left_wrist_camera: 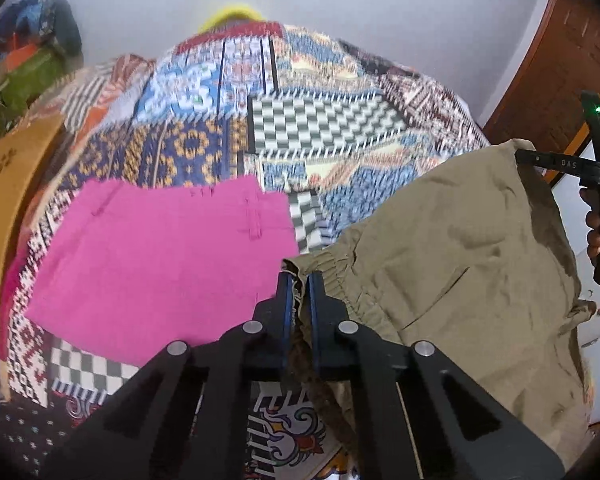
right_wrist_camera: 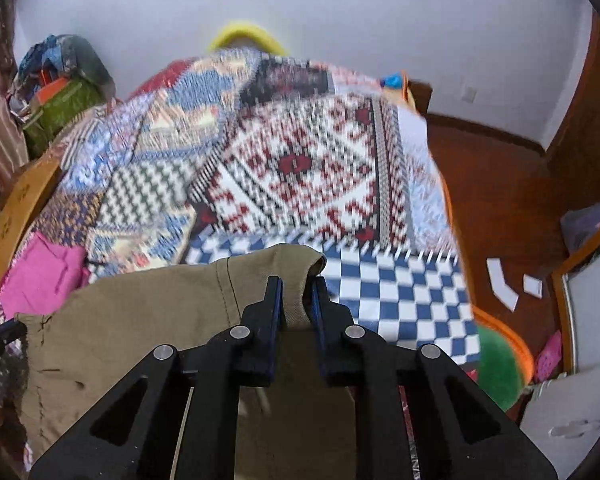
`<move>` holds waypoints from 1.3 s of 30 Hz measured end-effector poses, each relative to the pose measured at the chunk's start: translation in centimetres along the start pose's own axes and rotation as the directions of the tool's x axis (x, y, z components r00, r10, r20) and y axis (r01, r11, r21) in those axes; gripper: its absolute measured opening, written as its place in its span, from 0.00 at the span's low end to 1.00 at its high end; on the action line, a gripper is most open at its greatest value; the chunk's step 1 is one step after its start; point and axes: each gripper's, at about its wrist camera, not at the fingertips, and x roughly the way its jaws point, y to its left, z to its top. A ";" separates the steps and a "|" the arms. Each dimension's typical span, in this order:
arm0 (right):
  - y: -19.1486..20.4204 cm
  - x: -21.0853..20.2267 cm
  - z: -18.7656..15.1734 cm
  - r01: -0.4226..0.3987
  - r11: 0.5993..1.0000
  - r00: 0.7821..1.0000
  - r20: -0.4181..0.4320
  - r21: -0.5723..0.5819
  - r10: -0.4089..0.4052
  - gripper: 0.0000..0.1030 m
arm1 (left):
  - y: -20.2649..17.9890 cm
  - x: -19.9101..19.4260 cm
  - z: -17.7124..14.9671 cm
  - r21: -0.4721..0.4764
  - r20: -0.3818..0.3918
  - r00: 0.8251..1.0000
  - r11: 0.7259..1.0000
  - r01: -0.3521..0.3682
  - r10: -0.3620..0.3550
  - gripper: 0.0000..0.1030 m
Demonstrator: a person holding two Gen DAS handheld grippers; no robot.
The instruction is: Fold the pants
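across the middle of both views spreads the patchwork bedspread [left_wrist_camera: 308, 120], the bed serving as the folding surface. over the lower right of the left wrist view hang the khaki pants [left_wrist_camera: 460, 240], stretched between both tools so the cloth can likely be laid out flat. folded pink pants [left_wrist_camera: 160, 248] rest at centre left, set aside as if already done. left gripper [left_wrist_camera: 299, 280] has its fingers clamped on the elastic waistband; right gripper [right_wrist_camera: 296, 284] has its fingers pinched on the other khaki corner. no container's contents show clearly.
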 end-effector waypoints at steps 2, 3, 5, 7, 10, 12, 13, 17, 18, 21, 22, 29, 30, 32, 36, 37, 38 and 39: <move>0.3 -1.1 0.6 0.007 1.000 0.999 0.031 0.001 -0.007 0.12 | -0.1 -1.2 0.9 0.000 0.039 0.999 1.000 -0.006 0.006 0.06; 0.4 -2.0 1.1 0.012 1.000 0.998 0.056 0.005 -0.012 0.12 | -0.1 -1.9 1.4 -0.002 0.059 0.998 1.000 -0.006 0.007 0.06; 0.3 -3.8 1.9 0.003 1.000 0.995 0.104 0.020 -0.005 0.12 | -0.3 -3.3 2.2 -0.003 0.097 0.995 1.000 -0.009 0.009 0.06; 0.5 -5.5 2.3 -0.013 1.000 0.989 0.145 0.025 0.010 0.12 | -0.6 -4.8 2.7 0.011 0.133 0.991 1.000 -0.010 0.009 0.06; 1.1 -8.2 2.1 -0.033 0.999 0.979 0.203 0.001 0.032 0.12 | -1.1 -6.7 3.0 0.037 0.170 0.985 0.999 -0.019 0.012 0.05; 1.3 -9.5 1.6 -0.028 1.000 0.976 0.216 -0.012 0.030 0.12 | -1.5 -7.9 3.0 0.049 0.186 0.983 0.999 -0.016 0.006 0.05; 1.3 -10.2 1.2 -0.031 0.999 0.974 0.224 -0.017 0.034 0.12 | -1.7 -8.4 2.9 0.052 0.191 0.982 0.999 -0.009 -0.001 0.05; 0.9 -12.6 -0.5 -0.042 0.999 0.968 0.247 -0.011 0.043 0.12 | -2.7 -10.5 2.3 0.071 0.207 0.978 0.997 0.005 -0.020 0.05; 0.7 -13.3 -1.1 -0.050 0.999 0.967 0.249 -0.007 0.050 0.12 | -2.9 -11.0 2.1 0.075 0.209 0.978 0.997 0.010 -0.025 0.05; 0.4 -15.3 -2.7 -0.051 0.999 0.964 0.263 -0.005 0.050 0.12 | -3.7 -12.8 1.3 0.091 0.221 0.974 0.996 0.021 -0.041 0.05; 0.3 -15.9 -3.2 -0.053 0.999 0.962 0.266 -0.002 0.052 0.12 | -4.1 -13.5 1.0 0.097 0.226 0.973 0.995 0.025 -0.047 0.05; 0.2 -19.2 -6.2 -0.077 0.997 0.960 0.269 0.009 0.072 0.12 | -6.1 -17.7 -1.5 0.137 0.235 0.969 0.990 0.045 -0.076 0.05; 0.3 -19.6 -6.7 -0.080 0.997 0.960 0.270 0.010 0.074 0.12 | -6.4 -18.3 -2.0 0.138 0.233 0.969 0.989 0.052 -0.083 0.05; 0.4 -20.4 -7.7 -0.085 0.996 0.960 0.269 0.010 0.079 0.12 | -6.7 -19.3 -3.0 0.143 0.230 0.969 0.988 0.056 -0.088 0.04; 0.5 -21.8 -9.8 -0.096 0.995 0.960 0.265 0.015 0.089 0.12 | -7.3 -20.7 -5.0 0.147 0.219 0.971 0.987 0.065 -0.097 0.04; 0.5 -22.1 -10.4 -0.097 0.995 0.961 0.263 0.015 0.090 0.12 | -7.4 -21.0 -5.6 0.146 0.215 0.972 0.987 0.069 -0.099 0.04; 0.5 -22.4 -10.9 -0.095 0.995 0.961 0.262 0.017 0.087 0.12 | -7.3 -21.1 -5.9 0.143 0.210 0.972 0.987 0.072 -0.101 0.04; 0.4 -22.5 -11.4 -0.098 0.995 0.962 0.258 0.021 0.089 0.12 | -7.3 -21.3 -6.4 0.139 0.206 0.973 0.987 0.074 -0.102 0.03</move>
